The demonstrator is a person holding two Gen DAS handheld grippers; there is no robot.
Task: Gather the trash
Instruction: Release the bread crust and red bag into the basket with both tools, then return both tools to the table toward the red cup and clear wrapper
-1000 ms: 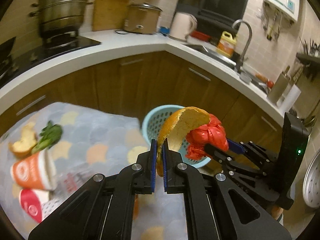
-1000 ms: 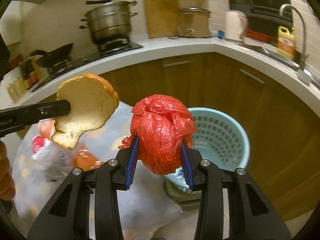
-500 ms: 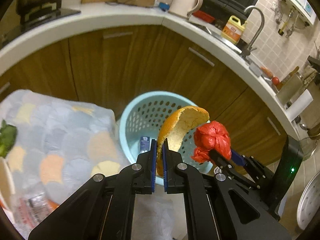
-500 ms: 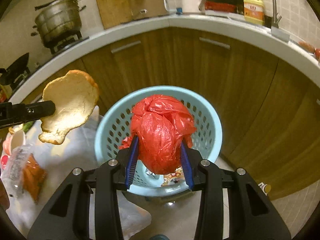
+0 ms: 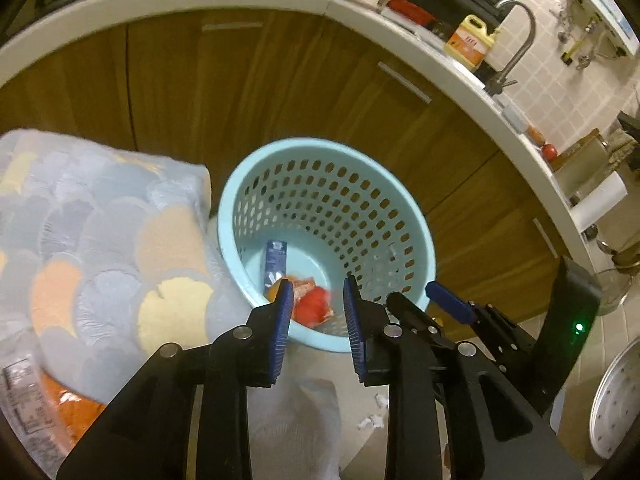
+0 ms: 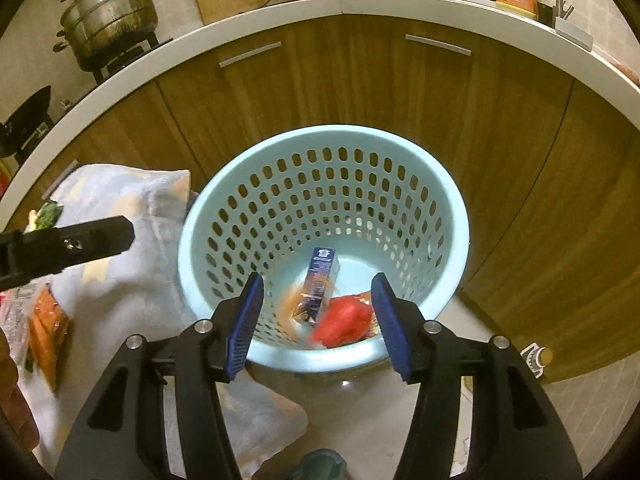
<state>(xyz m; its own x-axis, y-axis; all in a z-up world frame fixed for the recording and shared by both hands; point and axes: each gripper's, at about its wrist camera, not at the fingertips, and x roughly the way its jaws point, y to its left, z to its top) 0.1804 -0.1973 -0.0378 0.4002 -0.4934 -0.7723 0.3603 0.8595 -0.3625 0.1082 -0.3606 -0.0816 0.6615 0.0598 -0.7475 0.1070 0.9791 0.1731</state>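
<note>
A pale blue perforated basket [image 5: 404, 216] [image 6: 452, 200] stands on the floor by the wooden cabinets. Inside it lie a blue carton [image 5: 275, 260] [image 6: 320, 276], the red plastic bag [image 5: 314, 306] [image 6: 344, 322], blurred, and an orange blur [image 6: 290, 308] that may be the bread. My left gripper [image 5: 316, 288] hangs over the basket's near rim, its jaws opening with nothing between them. My right gripper [image 6: 316, 280] is also over the near rim, jaws opening and empty. In the left wrist view the right gripper's fingers [image 5: 444, 302] show beside mine; the left gripper's finger [image 6: 80, 240] shows at left in the right wrist view.
A table with a scale-patterned cloth [image 5: 100, 240] [image 6: 120, 200] sits left of the basket, with an orange packet [image 6: 48, 328] on it. Curved wooden cabinets [image 5: 280, 80] under a white counter ring the far side. Paper scraps [image 5: 374, 420] lie on the floor.
Both grippers came down over the basket and opened. The bread left the left gripper and the red bag left the right one; both now lie in the basket.
</note>
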